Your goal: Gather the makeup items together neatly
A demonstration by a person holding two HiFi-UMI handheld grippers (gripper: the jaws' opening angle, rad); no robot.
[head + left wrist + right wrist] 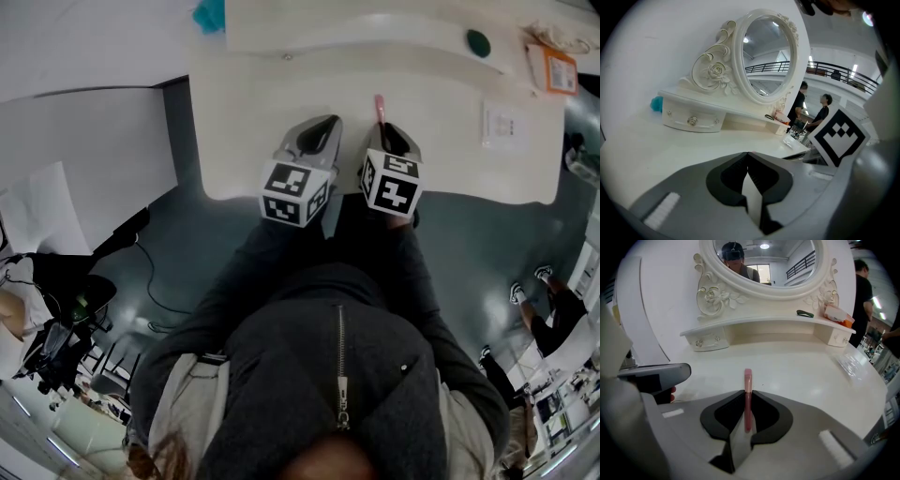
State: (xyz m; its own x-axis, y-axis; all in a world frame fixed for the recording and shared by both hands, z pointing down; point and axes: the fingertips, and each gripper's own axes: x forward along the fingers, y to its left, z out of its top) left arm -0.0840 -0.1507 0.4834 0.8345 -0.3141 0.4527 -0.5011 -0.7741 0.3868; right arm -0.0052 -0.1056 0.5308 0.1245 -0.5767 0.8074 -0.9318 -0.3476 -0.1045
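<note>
A slim pink makeup tube [748, 379] stands between the pads of my right gripper [748, 393], which is shut on it. The tube's tip pokes out past the jaws over the white vanity table [797, 376]. In the head view the same pink tube [380, 107] sticks out ahead of the right gripper [386, 133], near the table's front edge. My left gripper [324, 127] hovers just left of it. Its jaws meet at the tips with nothing between them [748, 154]. A dark green oval item [805, 313] lies on the vanity's raised shelf.
An ornate white mirror [766, 51] stands on a shelf with small drawers [693, 121]. An orange-and-white package [837, 314] sits at the shelf's right end, a teal object [656, 104] at its left. A clear plastic packet [853, 364] lies on the table's right. People stand beyond.
</note>
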